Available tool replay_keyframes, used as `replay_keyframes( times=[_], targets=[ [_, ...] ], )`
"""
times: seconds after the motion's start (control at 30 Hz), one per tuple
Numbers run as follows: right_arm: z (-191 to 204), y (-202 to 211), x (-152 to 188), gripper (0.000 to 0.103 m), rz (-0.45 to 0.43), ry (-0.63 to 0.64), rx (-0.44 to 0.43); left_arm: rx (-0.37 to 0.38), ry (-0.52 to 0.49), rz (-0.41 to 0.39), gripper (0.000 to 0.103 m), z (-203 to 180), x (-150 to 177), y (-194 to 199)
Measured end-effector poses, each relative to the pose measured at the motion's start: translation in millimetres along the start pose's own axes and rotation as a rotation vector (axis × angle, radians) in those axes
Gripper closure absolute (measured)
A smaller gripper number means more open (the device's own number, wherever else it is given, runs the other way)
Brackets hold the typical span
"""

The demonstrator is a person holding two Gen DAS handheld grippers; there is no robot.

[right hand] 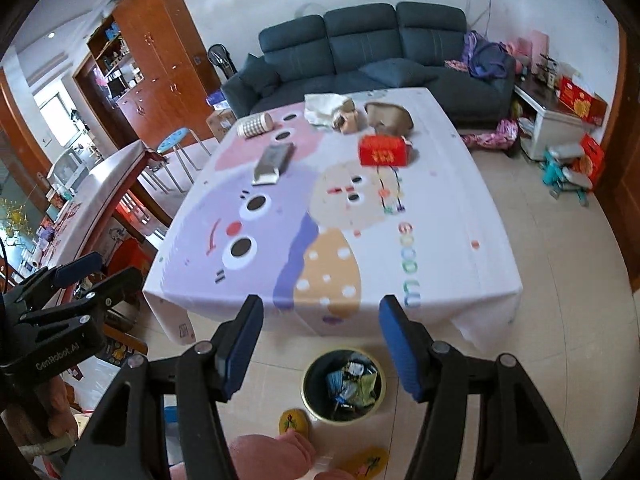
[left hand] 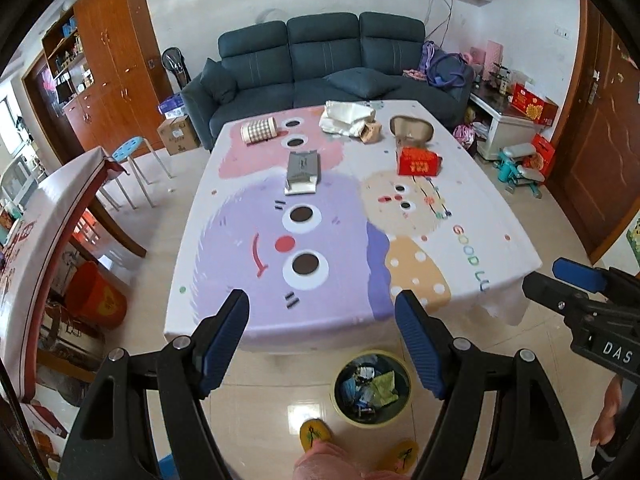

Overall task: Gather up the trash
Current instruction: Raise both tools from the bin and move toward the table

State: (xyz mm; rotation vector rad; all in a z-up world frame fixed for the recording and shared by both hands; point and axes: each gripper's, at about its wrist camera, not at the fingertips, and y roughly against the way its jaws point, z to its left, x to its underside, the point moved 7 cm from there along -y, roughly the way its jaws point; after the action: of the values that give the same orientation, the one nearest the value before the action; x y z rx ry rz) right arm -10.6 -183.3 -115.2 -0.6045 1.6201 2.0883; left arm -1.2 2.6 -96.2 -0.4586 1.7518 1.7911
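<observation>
Trash sits at the table's [left hand: 460,216] far end, upper centre: red box [left hand: 418,161], grey pack [left hand: 303,172], roll [left hand: 259,129]. Near half bare. Bin [left hand: 372,388] on floor below near edge. Left gripper [left hand: 322,344] and right gripper [right hand: 320,348] both gape, holding nothing.

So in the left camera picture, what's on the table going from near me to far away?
Grey packet → red box → checkered roll → white crumpled bag, near the far edge of the table.

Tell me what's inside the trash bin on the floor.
The bin holds crumpled wrappers: blue, white and a green piece. Whatever lies beneath that top layer is hidden.
</observation>
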Motion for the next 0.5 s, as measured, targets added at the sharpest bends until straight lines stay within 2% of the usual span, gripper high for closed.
replay_keyframes(
  times=[0.2,0.37,0.5],
  targets=[
    [1.2,-17.2,-34.2,0.042,-0.018,-0.015,0.019,0.035,0.028,-0.009,0.029,24.7,-30.5,-27.4],
    [-3.9,-48.9,-66.7,0.042,-0.011,-0.057,0.058,0.089,0.020,0.012,0.029,47.7,-69.7,-79.9],
    [-11.0,-83.7,-96.7,0.043,0.001,-0.151,0.100,0.157,-0.003,0.077,0.029,59.5,-109.2,-137.4]
  ],
)
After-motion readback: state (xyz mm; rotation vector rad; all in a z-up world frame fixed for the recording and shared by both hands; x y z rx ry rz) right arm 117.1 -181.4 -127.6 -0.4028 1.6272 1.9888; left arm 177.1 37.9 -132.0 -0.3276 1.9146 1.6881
